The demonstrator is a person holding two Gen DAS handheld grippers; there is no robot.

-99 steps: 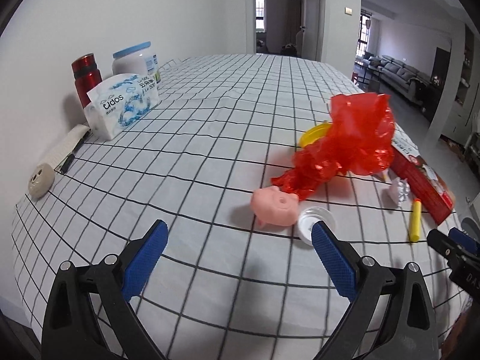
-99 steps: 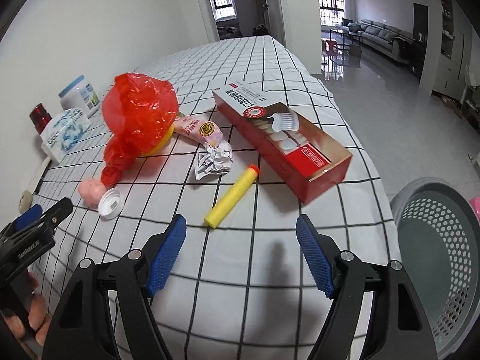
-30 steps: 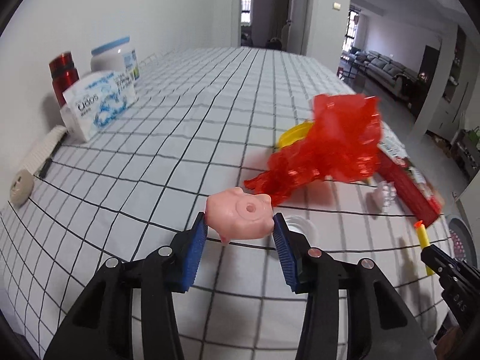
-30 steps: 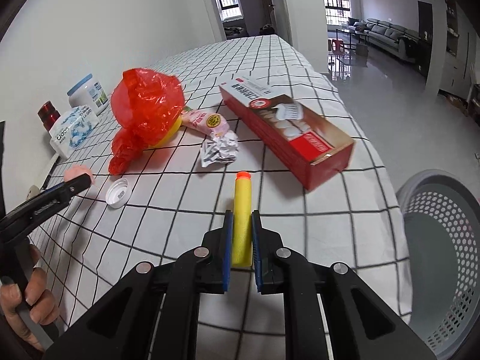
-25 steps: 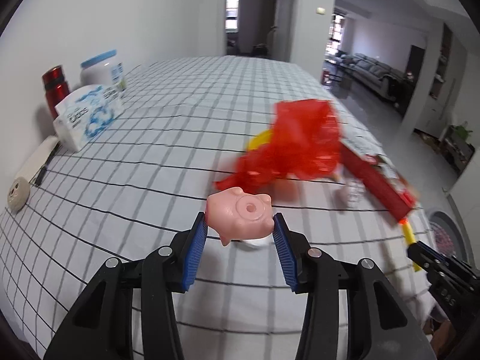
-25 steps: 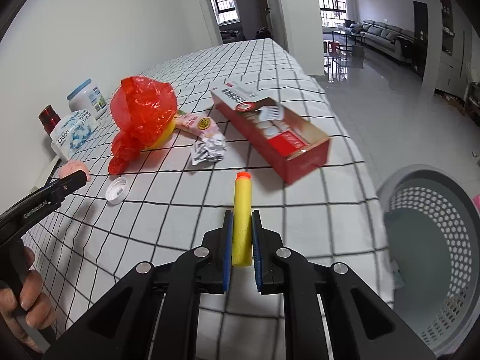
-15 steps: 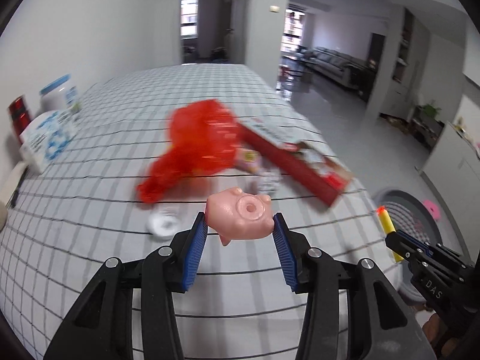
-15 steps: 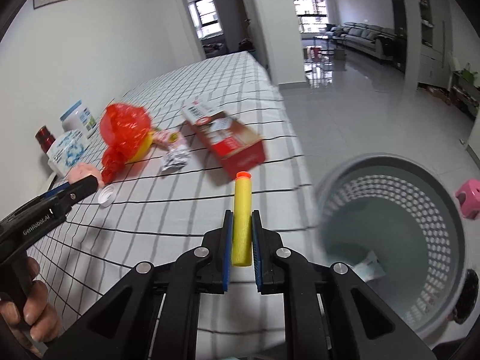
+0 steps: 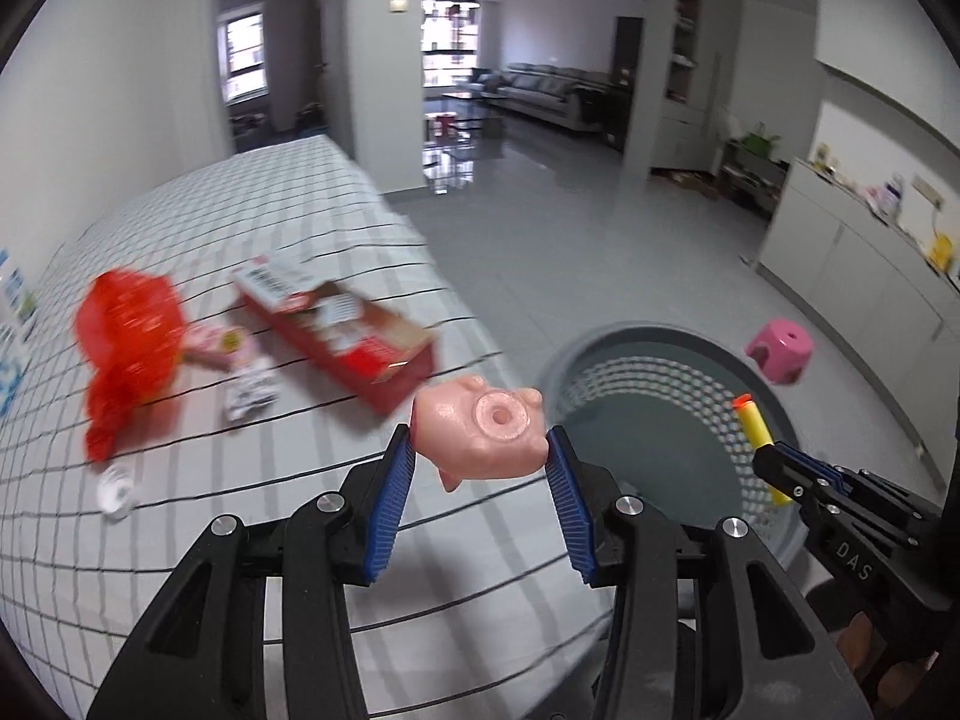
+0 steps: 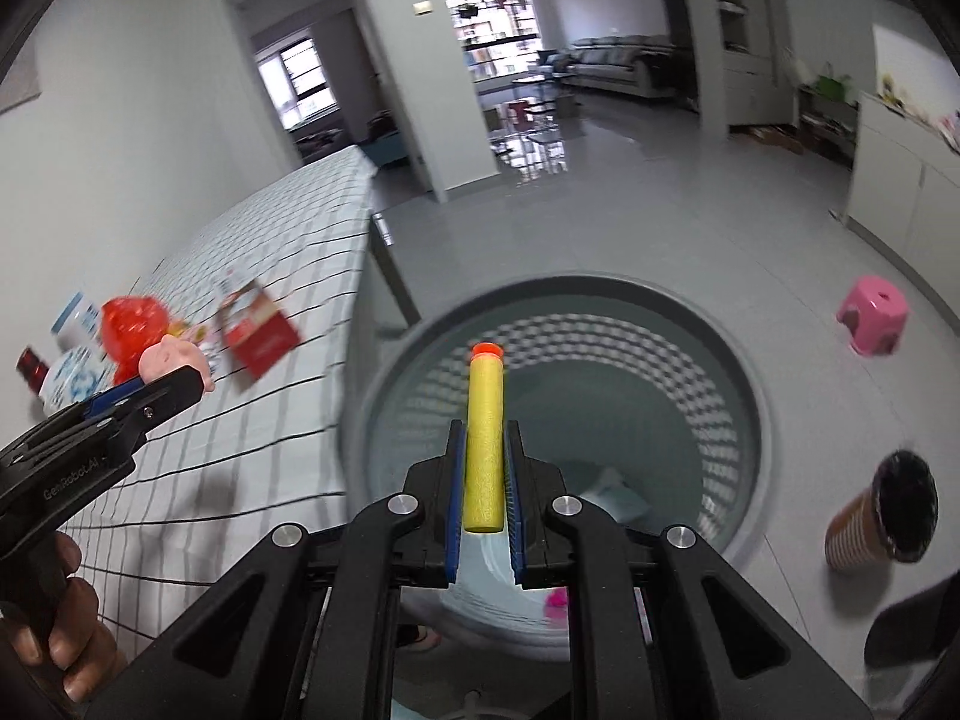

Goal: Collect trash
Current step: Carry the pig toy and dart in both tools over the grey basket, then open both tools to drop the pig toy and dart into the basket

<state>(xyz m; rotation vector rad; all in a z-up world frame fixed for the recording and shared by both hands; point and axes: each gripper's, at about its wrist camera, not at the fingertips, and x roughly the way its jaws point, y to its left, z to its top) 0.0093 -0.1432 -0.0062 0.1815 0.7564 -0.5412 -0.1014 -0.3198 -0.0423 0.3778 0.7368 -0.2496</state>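
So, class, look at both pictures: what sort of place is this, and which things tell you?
Most likely a home, an open living and dining space. A sofa stands in the far room, a table with a checked cloth holds litter, and a grey basket sits on the tiled floor beside it.

Left tongs (image 9: 480, 468): black frame, blue ribbed pads, silver screws; right tongs (image 10: 485, 480): same build.
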